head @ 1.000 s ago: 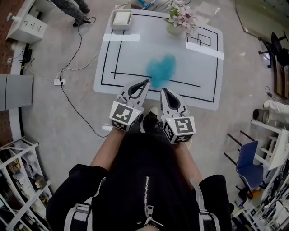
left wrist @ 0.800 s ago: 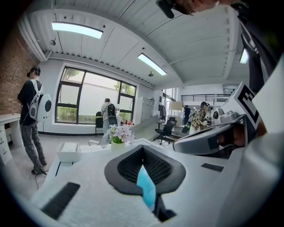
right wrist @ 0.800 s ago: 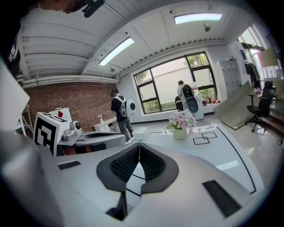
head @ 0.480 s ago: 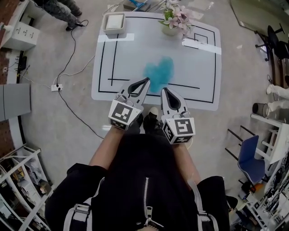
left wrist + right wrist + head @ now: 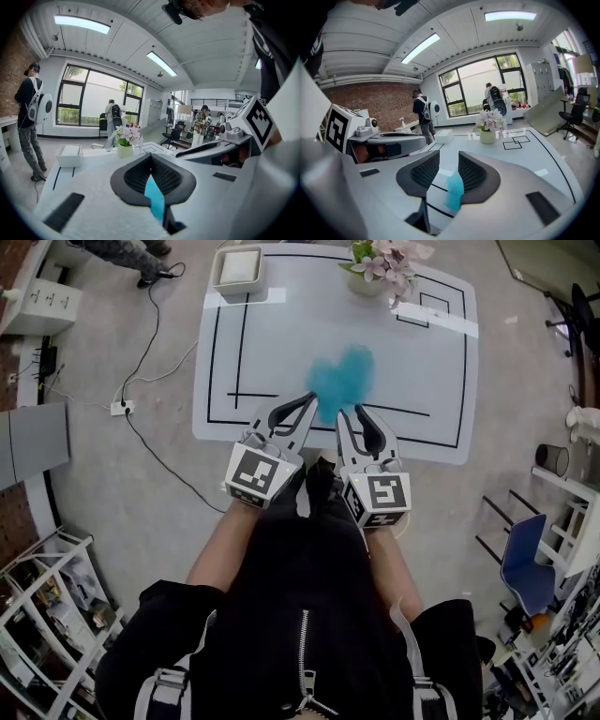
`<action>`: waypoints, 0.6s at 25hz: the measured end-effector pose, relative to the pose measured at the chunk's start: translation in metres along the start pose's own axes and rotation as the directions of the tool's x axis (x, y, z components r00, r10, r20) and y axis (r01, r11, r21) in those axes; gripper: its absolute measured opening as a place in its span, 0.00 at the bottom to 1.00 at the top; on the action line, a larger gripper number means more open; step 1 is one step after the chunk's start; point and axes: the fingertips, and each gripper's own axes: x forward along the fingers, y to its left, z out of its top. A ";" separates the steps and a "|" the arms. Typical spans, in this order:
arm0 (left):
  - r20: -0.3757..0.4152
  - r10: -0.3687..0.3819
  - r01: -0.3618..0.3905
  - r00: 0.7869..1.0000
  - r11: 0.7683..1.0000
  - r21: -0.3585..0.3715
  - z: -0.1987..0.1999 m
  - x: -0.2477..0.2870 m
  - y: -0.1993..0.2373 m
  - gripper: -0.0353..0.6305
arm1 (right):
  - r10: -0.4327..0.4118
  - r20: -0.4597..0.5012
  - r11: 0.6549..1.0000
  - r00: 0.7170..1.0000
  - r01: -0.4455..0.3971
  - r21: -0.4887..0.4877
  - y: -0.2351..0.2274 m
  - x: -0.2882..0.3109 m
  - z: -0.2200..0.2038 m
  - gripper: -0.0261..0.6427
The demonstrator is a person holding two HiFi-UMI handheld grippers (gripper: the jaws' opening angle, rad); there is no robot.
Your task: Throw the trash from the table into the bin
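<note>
The 2 grippers have advanced over the table's (image 5: 427,381) near edge toward the crumpled blue trash (image 5: 342,381) at the table's middle. The right gripper (image 5: 354,414) has just been opening its jaws, empty, likely for grasping; the left gripper (image 5: 293,412) is closed, empty.

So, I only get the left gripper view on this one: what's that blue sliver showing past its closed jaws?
Observer: In the head view it is a crumpled blue wad lying on the white table, just ahead of the left gripper.
Operator: And the right gripper, holding anything?
Observer: No. The right gripper view shows the right gripper with its jaws apart. They have just been opening, with nothing between them, and the wad lies beyond.
Operator: Any bin around?
Observer: The head view shows a dark round container on the floor off the table's right side. Whether it's the bin, I can't tell.
</note>
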 end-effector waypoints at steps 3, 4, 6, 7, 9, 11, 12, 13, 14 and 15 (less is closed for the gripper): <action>-0.002 0.010 -0.010 1.000 1.000 -0.026 -0.006 0.002 0.004 0.06 | -0.021 -0.013 1.000 1.000 0.021 -0.011 -0.005 0.011 -0.008 0.28; -0.004 0.010 -0.010 1.000 1.000 -0.029 -0.007 0.002 0.005 0.06 | -0.029 -0.019 1.000 0.999 0.029 -0.012 -0.008 0.016 -0.011 0.31; -0.008 0.009 -0.009 1.000 0.999 -0.032 -0.008 0.005 0.008 0.06 | -0.043 -0.034 0.999 0.998 0.043 -0.011 -0.013 0.025 -0.018 0.36; -0.009 0.010 -0.010 1.000 0.999 -0.033 -0.009 0.006 0.009 0.06 | -0.048 -0.041 0.999 0.998 0.048 -0.011 -0.016 0.030 -0.020 0.37; -0.012 0.013 -0.013 1.000 0.999 -0.036 -0.011 0.007 0.012 0.06 | -0.055 -0.055 0.998 0.997 0.055 -0.015 -0.021 0.037 -0.025 0.38; -0.015 0.013 -0.014 1.000 0.999 -0.042 -0.013 0.008 0.012 0.06 | -0.063 -0.072 0.998 0.995 0.062 -0.018 -0.026 0.044 -0.032 0.38; -0.016 0.013 -0.013 1.000 0.999 -0.046 -0.014 0.008 0.013 0.06 | -0.068 -0.081 0.998 0.994 0.067 -0.019 -0.029 0.047 -0.036 0.38; -0.016 0.012 -0.013 1.000 0.999 -0.049 -0.015 0.008 0.013 0.06 | -0.074 -0.091 0.997 0.993 0.072 -0.018 -0.032 0.050 -0.040 0.38; -0.017 0.012 -0.012 1.000 0.999 -0.053 -0.016 0.009 0.013 0.06 | -0.080 -0.102 0.997 0.992 0.078 -0.018 -0.035 0.054 -0.044 0.39; -0.018 0.012 -0.013 1.000 0.998 -0.057 -0.017 0.009 0.014 0.06 | -0.085 -0.113 0.996 0.990 0.084 -0.019 -0.039 0.058 -0.049 0.39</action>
